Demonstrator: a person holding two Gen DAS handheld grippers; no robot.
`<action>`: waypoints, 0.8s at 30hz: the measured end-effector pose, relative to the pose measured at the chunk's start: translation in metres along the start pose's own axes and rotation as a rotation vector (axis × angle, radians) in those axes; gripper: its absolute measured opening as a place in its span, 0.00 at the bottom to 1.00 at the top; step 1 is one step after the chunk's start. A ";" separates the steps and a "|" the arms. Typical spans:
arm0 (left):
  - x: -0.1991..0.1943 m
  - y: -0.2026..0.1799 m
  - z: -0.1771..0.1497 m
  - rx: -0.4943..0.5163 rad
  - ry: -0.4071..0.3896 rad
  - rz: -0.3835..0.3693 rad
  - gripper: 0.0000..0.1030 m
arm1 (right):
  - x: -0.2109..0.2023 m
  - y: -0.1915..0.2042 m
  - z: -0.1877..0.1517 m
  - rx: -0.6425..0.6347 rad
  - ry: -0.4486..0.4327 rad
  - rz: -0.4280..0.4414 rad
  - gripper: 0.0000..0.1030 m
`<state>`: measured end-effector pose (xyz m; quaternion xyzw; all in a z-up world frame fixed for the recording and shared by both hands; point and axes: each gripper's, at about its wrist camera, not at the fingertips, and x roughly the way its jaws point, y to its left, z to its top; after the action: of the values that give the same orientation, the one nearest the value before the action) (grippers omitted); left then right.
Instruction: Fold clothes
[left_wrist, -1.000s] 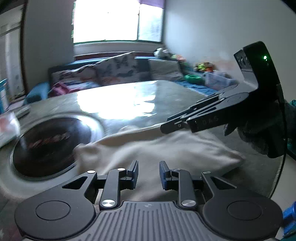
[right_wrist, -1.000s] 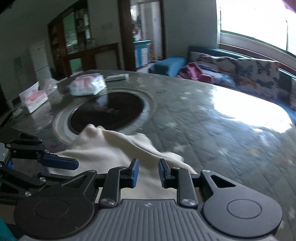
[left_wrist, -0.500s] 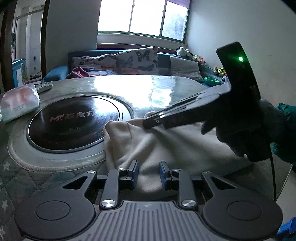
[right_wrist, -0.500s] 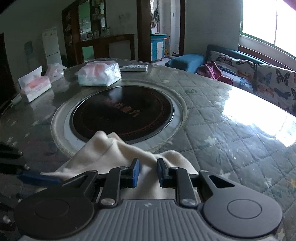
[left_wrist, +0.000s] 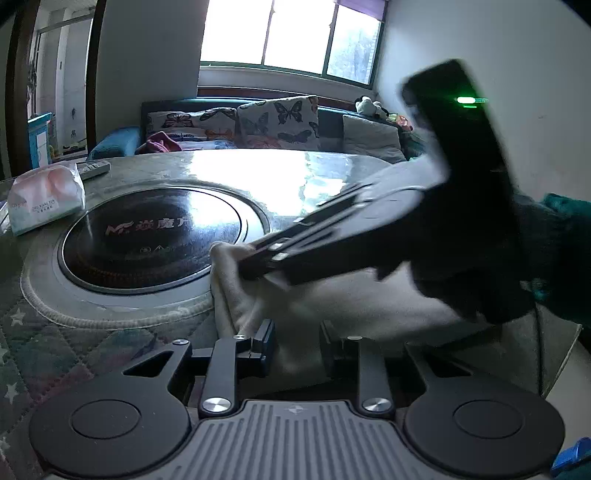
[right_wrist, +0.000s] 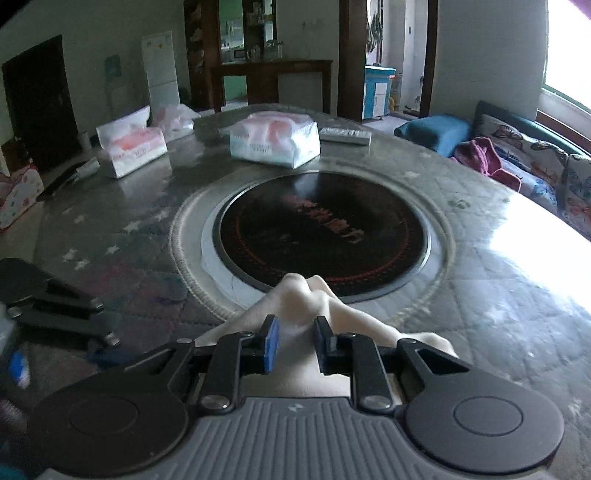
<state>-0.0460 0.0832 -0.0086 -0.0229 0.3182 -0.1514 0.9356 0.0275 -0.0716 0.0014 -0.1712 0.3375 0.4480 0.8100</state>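
Your cream-coloured soft fabric garment (left_wrist: 332, 306) lies bunched at the near edge of the quilted, star-patterned tabletop (right_wrist: 498, 295). In the right wrist view it rises to a small peak at lower centre, its tip overlapping the near rim of the round black glass cooktop (right_wrist: 321, 232) set into the tabletop.

Your right claw (right_wrist: 295, 345) is clamped on that peak: cloth fills the narrow gap between the blue pad and the black one. In the left wrist view the same claw (left_wrist: 245, 267) comes in blurred from the right of the frame, held by your dark-gloved hand (left_wrist: 517, 266), its tips on the garment's raised corner.

Your left claw (left_wrist: 297, 345) sits at lower centre of its own view with cloth running up between its fingers; it looks clamped on the fabric, though blur makes the contact hard to confirm. It also shows dimly at the left edge of the right view (right_wrist: 107, 338).

Farther back sit a clear-wrapped tissue pack (right_wrist: 275, 142), a second tissue pack (right_wrist: 131, 146) to its left, and a grey remote control (right_wrist: 345, 136) to its right. A butterfly-print cushion (left_wrist: 279, 118) leans on the sofa under the window.
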 end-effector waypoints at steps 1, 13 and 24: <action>-0.001 0.000 0.000 0.002 0.000 -0.002 0.28 | 0.003 -0.002 0.001 0.019 -0.005 0.001 0.20; 0.003 0.019 0.024 -0.040 -0.037 0.060 0.27 | -0.052 -0.016 -0.007 0.054 -0.053 -0.058 0.27; 0.053 0.029 0.038 -0.050 0.014 0.157 0.26 | -0.059 0.002 -0.042 0.046 -0.039 -0.101 0.32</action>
<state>0.0241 0.0932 -0.0134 -0.0204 0.3293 -0.0697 0.9414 -0.0127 -0.1310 0.0132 -0.1608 0.3227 0.4020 0.8416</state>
